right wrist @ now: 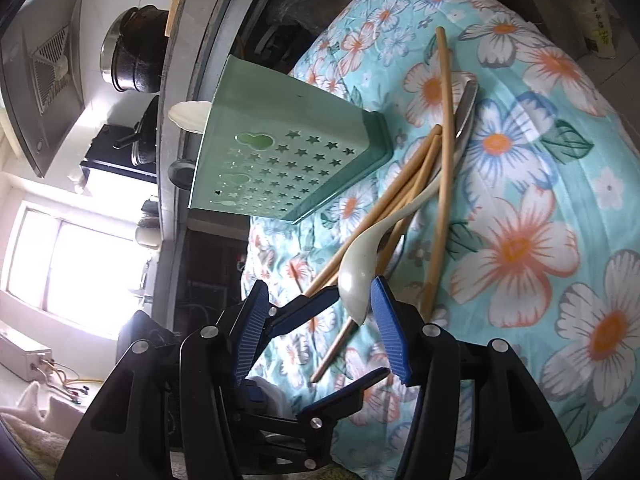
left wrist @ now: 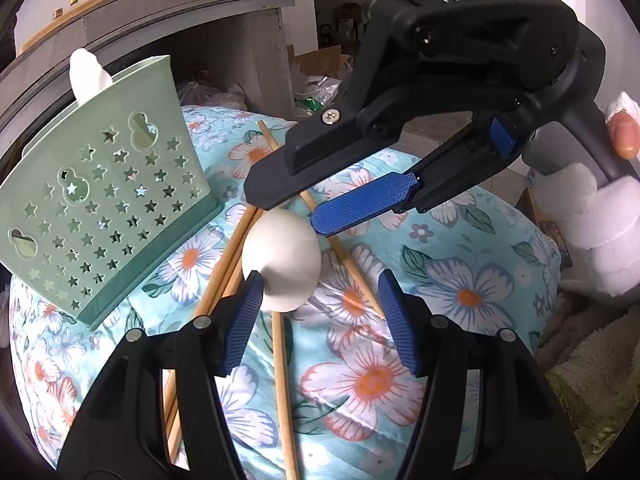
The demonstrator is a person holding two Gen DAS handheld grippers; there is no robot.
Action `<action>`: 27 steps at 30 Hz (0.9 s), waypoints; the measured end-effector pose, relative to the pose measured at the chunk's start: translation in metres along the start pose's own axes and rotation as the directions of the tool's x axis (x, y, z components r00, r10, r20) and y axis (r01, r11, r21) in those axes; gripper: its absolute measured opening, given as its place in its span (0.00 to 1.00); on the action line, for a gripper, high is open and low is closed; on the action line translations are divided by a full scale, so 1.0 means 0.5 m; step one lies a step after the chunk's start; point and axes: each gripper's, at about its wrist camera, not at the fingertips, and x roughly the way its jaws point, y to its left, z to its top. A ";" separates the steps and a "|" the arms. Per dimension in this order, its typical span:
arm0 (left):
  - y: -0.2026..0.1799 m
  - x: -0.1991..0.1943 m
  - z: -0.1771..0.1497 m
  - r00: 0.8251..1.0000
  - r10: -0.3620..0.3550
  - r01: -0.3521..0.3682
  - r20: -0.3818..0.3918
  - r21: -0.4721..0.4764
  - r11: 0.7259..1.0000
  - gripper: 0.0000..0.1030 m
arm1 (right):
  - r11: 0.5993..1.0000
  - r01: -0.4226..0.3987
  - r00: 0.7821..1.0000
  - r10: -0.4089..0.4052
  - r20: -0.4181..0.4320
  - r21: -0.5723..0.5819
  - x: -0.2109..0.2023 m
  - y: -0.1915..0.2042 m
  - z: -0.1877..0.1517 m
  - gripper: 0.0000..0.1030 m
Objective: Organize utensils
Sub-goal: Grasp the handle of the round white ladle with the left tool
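Left gripper (left wrist: 320,296) at bottom centre of its own view: jaws spread, nothing clamped; one blue pad just at the edge of the white ceramic spoon (left wrist: 282,258) bowl, contact or mere overlap not resolvable. Right gripper (right wrist: 318,320) likewise unclenched, jaws apart, spoon bowl sitting between the tips in the right wrist view but no pad visibly pressing on it; seen from the left wrist view, reaching in from the upper right with tips just above the spoon. Spoon at frame centre, lying across a loose pile of wooden chopsticks (left wrist: 224,276) on the flowered cloth (left wrist: 460,300); a metal utensil handle (right wrist: 468,112) partly under the pile, upper right of the right wrist view. Green star-punched utensil holder (left wrist: 104,200) at left, tilted, with another white spoon end poking over its rim. Handling judgement: spoon stiff, glazed, probably slick and chip-prone — best taken across the neck where handle meets bowl, not on the rounded bowl, which would likely squirt out of flat pads. Chopsticks light, rigid, inclined to roll and scatter — pinch near mid-length, one or two together. Soft cloth underneath gives way, so press-down pickup is tolerable.
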 end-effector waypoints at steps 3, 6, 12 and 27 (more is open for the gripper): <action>0.004 -0.003 0.001 1.000 0.013 -0.013 0.009 -0.013 1.000 0.55 | 0.999 -0.037 0.999 0.037 -0.010 0.009 0.009 0.007 0.010 0.52; 0.012 -0.008 0.000 1.000 0.023 -0.023 0.015 -0.035 0.999 0.55 | 0.998 -0.056 0.998 0.056 -0.017 0.004 0.021 0.020 0.021 0.52; 0.045 -0.003 -0.006 0.998 0.060 -0.060 -0.005 -0.101 0.993 0.42 | 0.995 -0.099 0.994 0.100 -0.043 0.020 0.045 0.032 0.038 0.52; 0.133 -0.014 -0.004 0.997 0.077 -0.070 0.011 -0.298 0.952 0.11 | 0.993 -0.122 0.992 0.122 -0.019 -0.004 0.030 0.037 0.049 0.52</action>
